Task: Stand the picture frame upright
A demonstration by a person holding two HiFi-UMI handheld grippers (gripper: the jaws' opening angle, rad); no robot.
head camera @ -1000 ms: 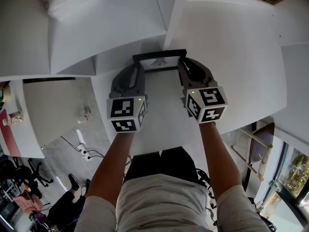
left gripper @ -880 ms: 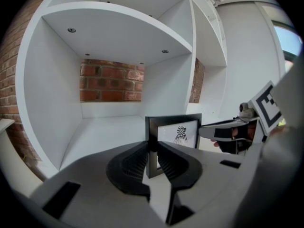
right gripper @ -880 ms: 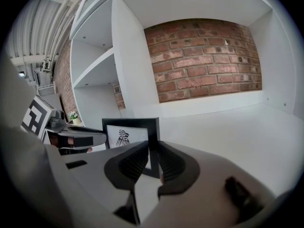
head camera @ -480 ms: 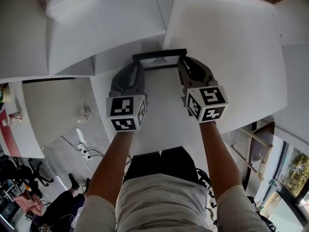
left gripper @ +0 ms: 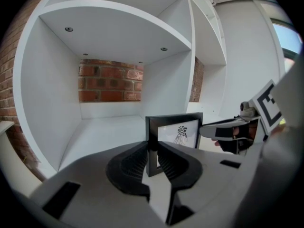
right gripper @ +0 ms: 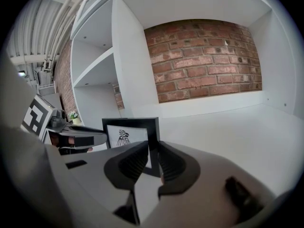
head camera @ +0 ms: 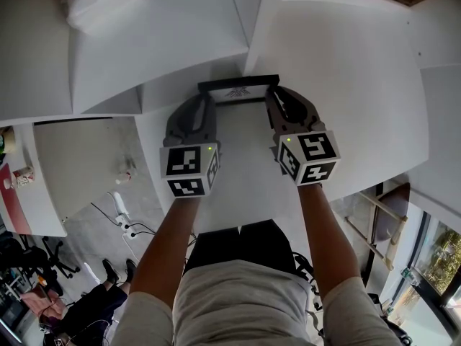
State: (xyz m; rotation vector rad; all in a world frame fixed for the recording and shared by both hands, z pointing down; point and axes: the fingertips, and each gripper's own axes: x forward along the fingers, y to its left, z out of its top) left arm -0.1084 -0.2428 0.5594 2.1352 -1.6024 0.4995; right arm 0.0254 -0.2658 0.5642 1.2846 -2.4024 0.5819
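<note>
A small black picture frame (head camera: 238, 86) with a white print of a dark figure stands upright on the white shelf (head camera: 238, 143), facing me. My left gripper (head camera: 207, 101) is shut on the frame's left side bar (left gripper: 152, 141). My right gripper (head camera: 271, 98) is shut on its right side bar (right gripper: 153, 141). In the left gripper view the frame (left gripper: 176, 132) shows beyond the jaws, with the right gripper's finger (left gripper: 223, 127) beside it. In the right gripper view the frame (right gripper: 127, 134) shows with the left gripper's finger (right gripper: 78, 139) at its left.
A white vertical divider (head camera: 261, 20) rises right behind the frame and splits the shelving into two cubbies. A red brick wall (right gripper: 204, 56) closes the back of them. A white bundle (head camera: 101, 2) lies on the upper left shelf. The shelf's front edge (head camera: 238, 218) is by my waist.
</note>
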